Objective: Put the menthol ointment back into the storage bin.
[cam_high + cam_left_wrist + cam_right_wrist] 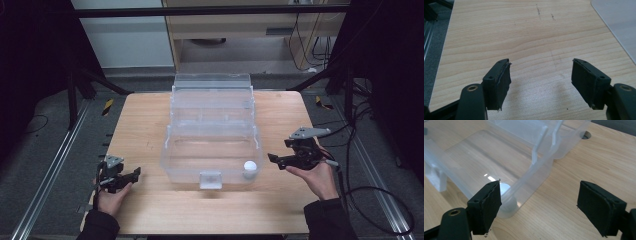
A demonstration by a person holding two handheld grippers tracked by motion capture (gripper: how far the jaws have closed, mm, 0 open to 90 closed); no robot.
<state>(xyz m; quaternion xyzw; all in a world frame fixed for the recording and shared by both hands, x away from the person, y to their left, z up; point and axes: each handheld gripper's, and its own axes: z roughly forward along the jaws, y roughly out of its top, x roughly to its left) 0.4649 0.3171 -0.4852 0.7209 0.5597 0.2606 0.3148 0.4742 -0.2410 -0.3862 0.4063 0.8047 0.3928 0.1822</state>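
A clear plastic box (pixel 170 150) stands open in the middle of the wooden table (pixel 150 210). A white ball (pixel 249 166) lies inside it, in the front right corner. My right gripper (pixel 272 160) hovers just right of that corner, open and holding nothing. In the right gripper view its jaws (pixel 540 182) frame the box's corner (pixel 534 167), and the ball (pixel 505 188) peeks out beside the left jaw. My left gripper (pixel 136 172) rests near the table's front left, apart from the box, open. In the left gripper view bare wood lies between its jaws (pixel 541 67).
The box's lid (pixel 211 82) stands raised at the back, and a latch (pixel 210 179) sticks out from its front wall. Cables (pixel 380 200) trail on the floor at the right. A metal rail (pixel 50 170) runs along the floor at the left.
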